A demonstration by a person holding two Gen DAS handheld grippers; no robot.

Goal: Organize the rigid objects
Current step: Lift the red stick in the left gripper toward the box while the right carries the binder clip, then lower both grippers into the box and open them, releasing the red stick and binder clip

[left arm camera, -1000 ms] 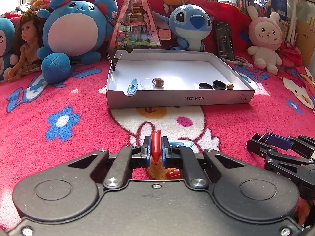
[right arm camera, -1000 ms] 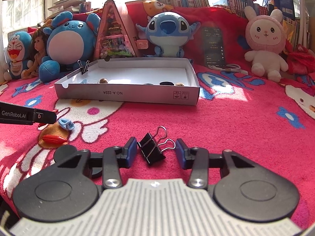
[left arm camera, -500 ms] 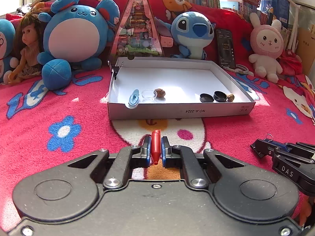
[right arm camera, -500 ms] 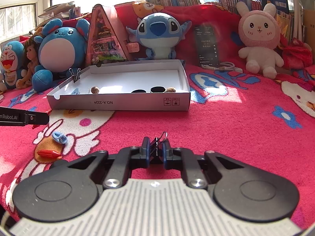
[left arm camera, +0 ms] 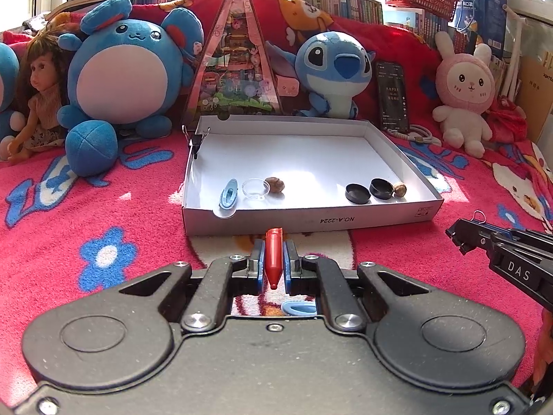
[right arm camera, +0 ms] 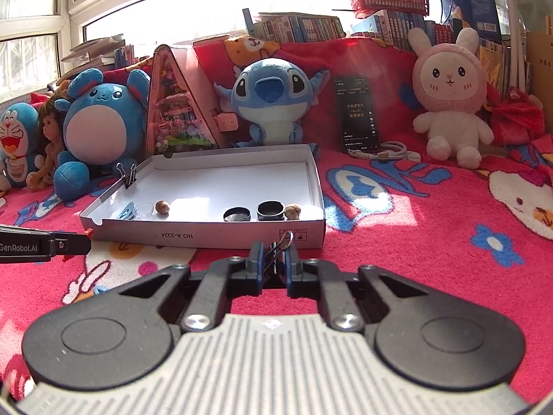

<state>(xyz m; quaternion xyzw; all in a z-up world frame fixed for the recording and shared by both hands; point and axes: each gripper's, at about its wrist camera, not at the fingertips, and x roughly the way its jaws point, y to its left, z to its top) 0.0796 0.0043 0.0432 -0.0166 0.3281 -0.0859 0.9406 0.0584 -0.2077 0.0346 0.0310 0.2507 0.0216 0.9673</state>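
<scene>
Left gripper (left arm camera: 273, 267) clenched on red crayon (left arm camera: 273, 256): light, stiff, waxy-slick, gripped mid-body. Right gripper (right arm camera: 273, 265) clamped on black binder clip (right arm camera: 275, 255): light, rigid, springy. Both short of white box (left arm camera: 349, 220).

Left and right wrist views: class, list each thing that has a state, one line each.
Left gripper: shut on red crayon.
Right gripper: shut on black binder clip.
White box: open, no lid.
Clip on box wall: clamped on.
Phone: screen lit.
</scene>
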